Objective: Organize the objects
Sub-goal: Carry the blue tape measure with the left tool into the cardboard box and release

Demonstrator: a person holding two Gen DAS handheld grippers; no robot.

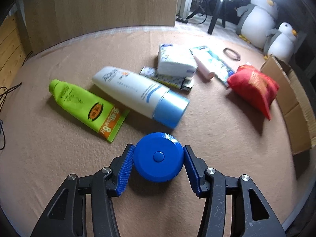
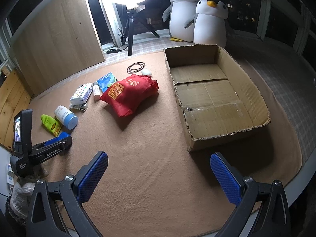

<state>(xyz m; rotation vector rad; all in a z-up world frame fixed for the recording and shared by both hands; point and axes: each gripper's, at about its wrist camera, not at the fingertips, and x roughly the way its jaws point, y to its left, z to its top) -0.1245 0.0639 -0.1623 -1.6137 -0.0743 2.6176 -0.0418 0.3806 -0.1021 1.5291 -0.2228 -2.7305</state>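
A round blue tape measure lies on the tan carpet, and my left gripper is shut on it, one blue pad against each side. Just beyond it lie a green tube and a white bottle with a light blue cap. Farther back are a tissue pack, a pink tube and a red bag. In the right wrist view my right gripper hovers open over bare carpet with nothing between its fingers. The left gripper shows at that view's left edge.
An open, empty cardboard box stands on the carpet right of the red bag. Black rubber bands lie behind the bag. Two plush penguins, a ring light tripod and a wooden panel line the far side.
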